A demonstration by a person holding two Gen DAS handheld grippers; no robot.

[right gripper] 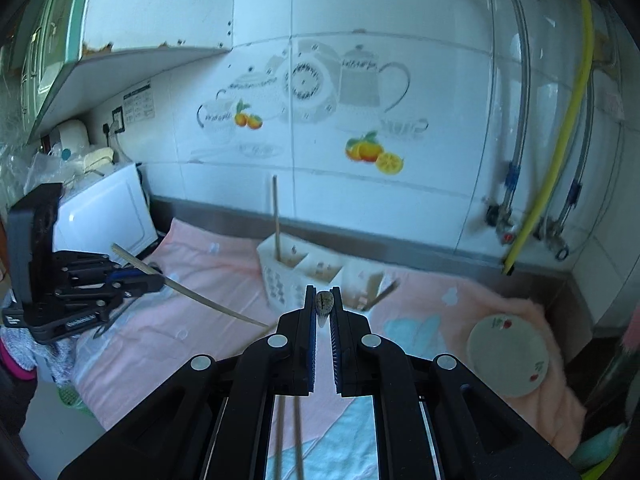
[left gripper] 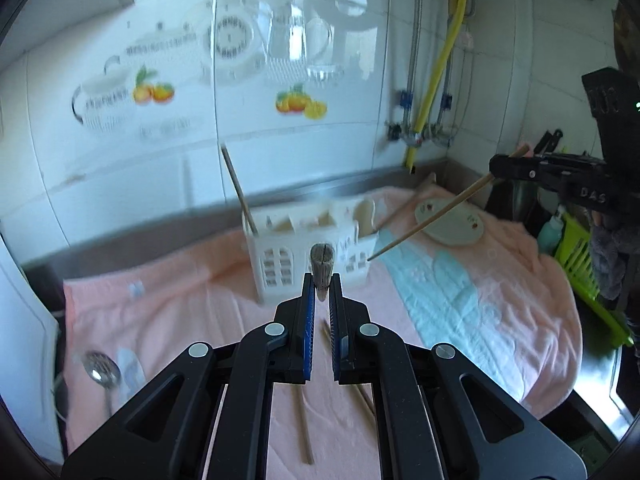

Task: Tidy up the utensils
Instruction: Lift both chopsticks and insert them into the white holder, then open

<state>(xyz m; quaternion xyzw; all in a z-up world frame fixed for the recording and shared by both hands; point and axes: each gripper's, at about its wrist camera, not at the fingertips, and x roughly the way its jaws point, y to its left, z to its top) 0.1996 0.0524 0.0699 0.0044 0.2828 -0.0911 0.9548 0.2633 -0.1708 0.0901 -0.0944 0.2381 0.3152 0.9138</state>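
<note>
- Nearest the left wrist camera, the left gripper has its fingers clenched on a chopstick seen end-on; the right wrist view shows that same chopstick slanting out of it, raised above the towel.
- The right gripper is likewise clamped on a chopstick — seen from the left view as a long stick angling down toward the utensil holder.
- The white utensil holder stands on the pink towel over the worktop, and one chopstick already stands upright in its leftmost compartment.
- Left to sort, as far as I can judge: the two held chopsticks, loose chopsticks lying on the towel below the left gripper, and a metal spoon at the towel's left edge.
- A small plate sits on the towel, right of the holder.
- The task looks early — one piece placed, most still out.
</note>
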